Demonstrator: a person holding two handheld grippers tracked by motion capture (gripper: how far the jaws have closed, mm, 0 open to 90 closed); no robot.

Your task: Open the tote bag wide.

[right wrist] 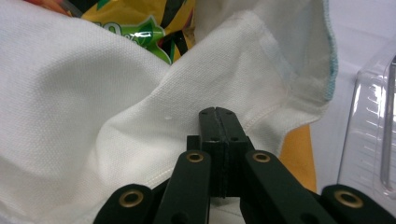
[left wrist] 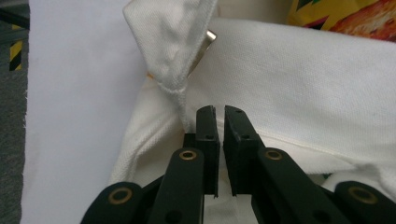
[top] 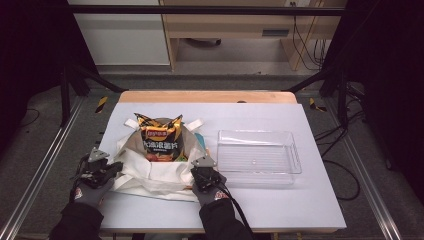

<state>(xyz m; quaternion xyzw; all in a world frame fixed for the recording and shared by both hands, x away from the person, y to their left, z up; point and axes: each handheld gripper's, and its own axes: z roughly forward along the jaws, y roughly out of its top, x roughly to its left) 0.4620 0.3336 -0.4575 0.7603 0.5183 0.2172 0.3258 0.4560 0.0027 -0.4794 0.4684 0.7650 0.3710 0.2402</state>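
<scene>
Scene: white rectangular table (top: 150,212), a white cloth tote bag (top: 150,175) lying open on its left half, with a yellow-and-black crisp packet (top: 160,139) standing upright in the bag's mouth. A clear rectangular plastic tray (top: 259,157) sits just right of the bag, apart from it.

Left gripper (top: 102,172): at the bag's left edge, held by a gloved hand (top: 90,192). In the left gripper view (left wrist: 219,116) the jaws are nearly together, with a thin slit between the pads. A fold of white bag fabric (left wrist: 303,93) lies under and ahead of the tips. Whether cloth runs into the slit cannot be told. A bag corner stands up just beyond the tips, with a small metal piece (left wrist: 210,36) beside it.

Right gripper (top: 205,175): at the bag's right front edge, close to the tray's near-left corner. In the right gripper view (right wrist: 218,114) the jaws are fully together, pads touching, tips resting against a hemmed fold of the white bag. No cloth is visible between the pads; a pinch can't be confirmed. The packet (right wrist: 140,23) shows above the fold, the tray wall (right wrist: 373,116) at the right edge.

Both grippers point away from the person, towards the bag.
</scene>
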